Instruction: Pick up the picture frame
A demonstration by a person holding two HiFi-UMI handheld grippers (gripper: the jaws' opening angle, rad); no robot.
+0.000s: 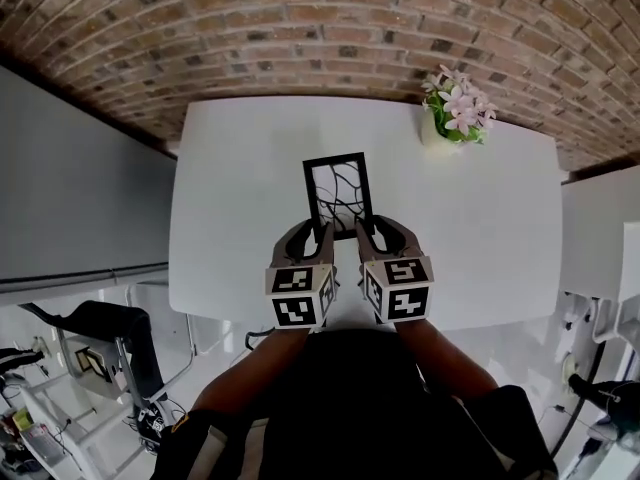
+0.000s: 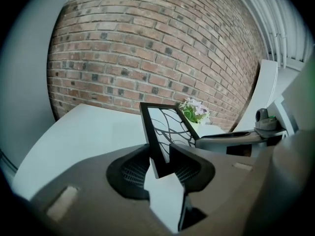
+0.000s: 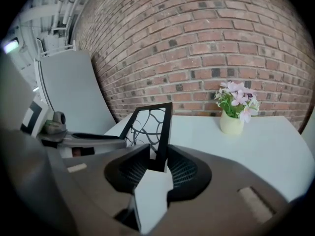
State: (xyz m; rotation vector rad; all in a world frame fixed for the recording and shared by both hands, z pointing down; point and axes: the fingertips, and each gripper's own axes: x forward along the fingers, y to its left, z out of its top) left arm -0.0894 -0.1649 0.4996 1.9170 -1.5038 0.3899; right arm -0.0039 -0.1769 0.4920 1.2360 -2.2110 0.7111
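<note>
A black-rimmed rectangular picture frame (image 1: pixel 338 193) with a branching black pattern behind its pane was held over the middle of the white table (image 1: pixel 230 188). It stood steeply, and its lower corners looked clear of the top. The left tongs (image 1: pixel 313 236) were clamped on its left side rail near the bottom corner, and the right tongs (image 1: pixel 378 233) on the right rail likewise, both standing fairly wide around the rim. The frame looked light and stiff, yet its pane was probably fragile and the smooth rim could slip. The rails were the sound place to grip, low and evenly on both sides. A pale pot of pink flowers (image 1: pixel 455 118) stood well apart at the far right corner.
</note>
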